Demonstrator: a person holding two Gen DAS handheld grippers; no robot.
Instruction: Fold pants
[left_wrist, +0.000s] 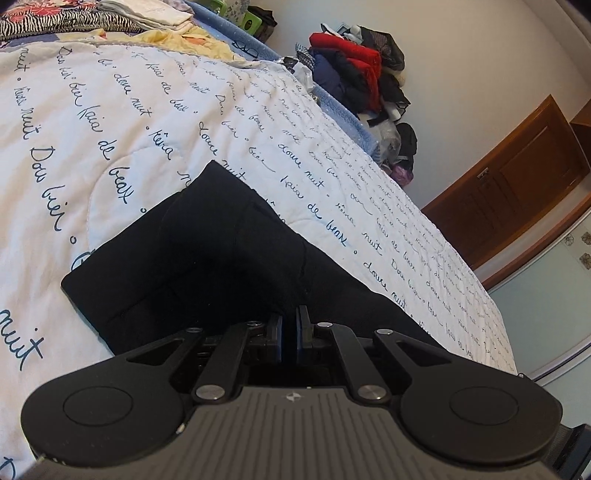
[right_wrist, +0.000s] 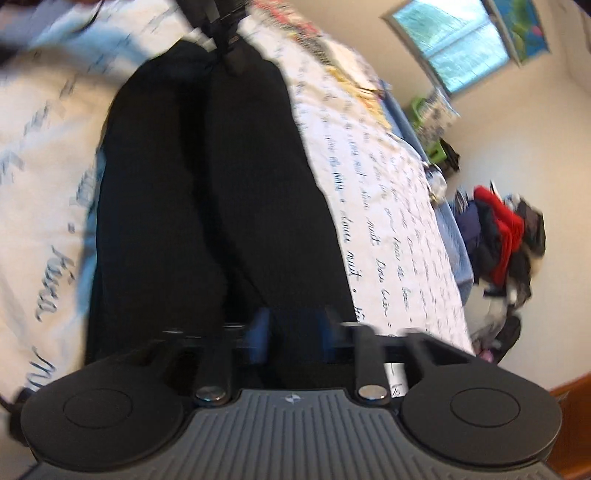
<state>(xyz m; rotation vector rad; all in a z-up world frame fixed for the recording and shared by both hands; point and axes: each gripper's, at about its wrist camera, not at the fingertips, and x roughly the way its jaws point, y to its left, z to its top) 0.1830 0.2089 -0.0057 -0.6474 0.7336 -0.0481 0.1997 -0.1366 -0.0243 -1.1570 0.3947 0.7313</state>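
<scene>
Black pants (left_wrist: 192, 269) lie on a white quilt with blue script (left_wrist: 110, 122). In the left wrist view they show as a folded dark block with a corner pointing away. My left gripper (left_wrist: 290, 321) is shut, its blue pads pressed together on the near edge of the pants. In the blurred right wrist view the pants (right_wrist: 207, 192) stretch lengthwise away from me. My right gripper (right_wrist: 293, 332) has its blue pads apart, over the near end of the pants. The left gripper (right_wrist: 229, 48) shows at the far end, holding the fabric.
A heap of clothes (left_wrist: 365, 77) stands against the wall beyond the bed's far edge, also in the right wrist view (right_wrist: 506, 236). Folded cloth and patterned fabric (left_wrist: 144, 14) lie at the head of the bed. A wooden door (left_wrist: 517, 184) is at the right. A window (right_wrist: 458, 44) is on the wall.
</scene>
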